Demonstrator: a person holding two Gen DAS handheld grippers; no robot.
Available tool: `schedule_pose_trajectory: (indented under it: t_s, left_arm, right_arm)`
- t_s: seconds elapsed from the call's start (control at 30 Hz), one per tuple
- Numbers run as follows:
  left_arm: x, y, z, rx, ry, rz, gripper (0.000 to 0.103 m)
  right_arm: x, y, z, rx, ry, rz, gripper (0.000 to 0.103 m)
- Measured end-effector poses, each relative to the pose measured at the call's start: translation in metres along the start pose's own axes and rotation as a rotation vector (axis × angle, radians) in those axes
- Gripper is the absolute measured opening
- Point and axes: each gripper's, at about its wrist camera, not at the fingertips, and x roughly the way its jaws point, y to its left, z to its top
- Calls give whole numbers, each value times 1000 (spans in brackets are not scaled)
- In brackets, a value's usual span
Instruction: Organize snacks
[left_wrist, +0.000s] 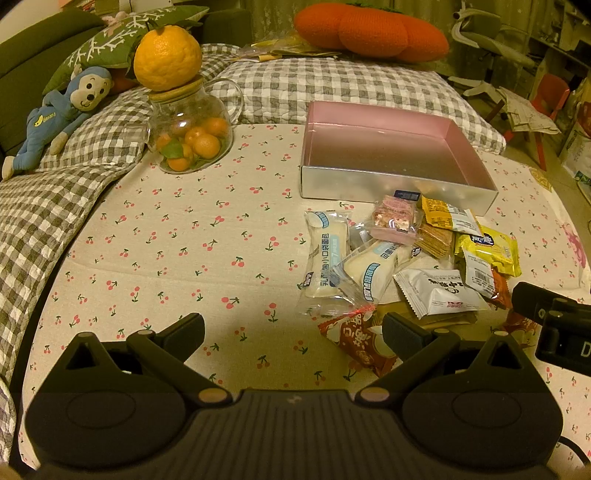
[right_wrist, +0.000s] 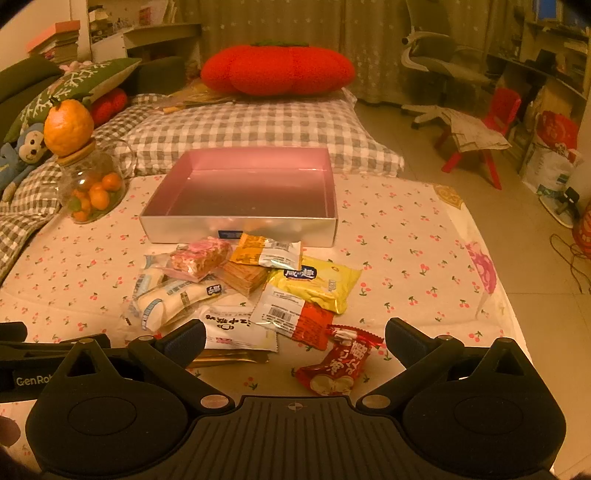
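Right wrist view, mixed wrapped snacks (right_wrist: 243, 291) heaped, touching empty pink-lined box (right_wrist: 240, 225)

Both views look forward and slightly down from low over the near edge of the worktop (left_wrist: 166, 236), each with its own claw in the bottom of the frame. The left view sits left of the box (left_wrist: 391, 155), which lies toward its right, with the snack pile (left_wrist: 399, 258) just before the box. The right view faces the box (right_wrist: 243, 195) almost squarely, with the pile (right_wrist: 251, 284) close below. Both share the box, pile, jar (left_wrist: 190, 136) and red cushion (right_wrist: 277, 70).
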Motion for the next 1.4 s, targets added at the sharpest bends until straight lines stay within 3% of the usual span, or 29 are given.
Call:
schedule_pose_trajectory:
  t_s: [1.0, 1.4]
  left_arm:
    - [2, 4, 2, -9, -5, 7, 103]
    - [5, 4, 11, 1, -39, 31, 103]
  right_arm:
    - [0, -1, 1, 4, -1, 7, 103]
    - [13, -12, 9, 65, 86, 72, 103]
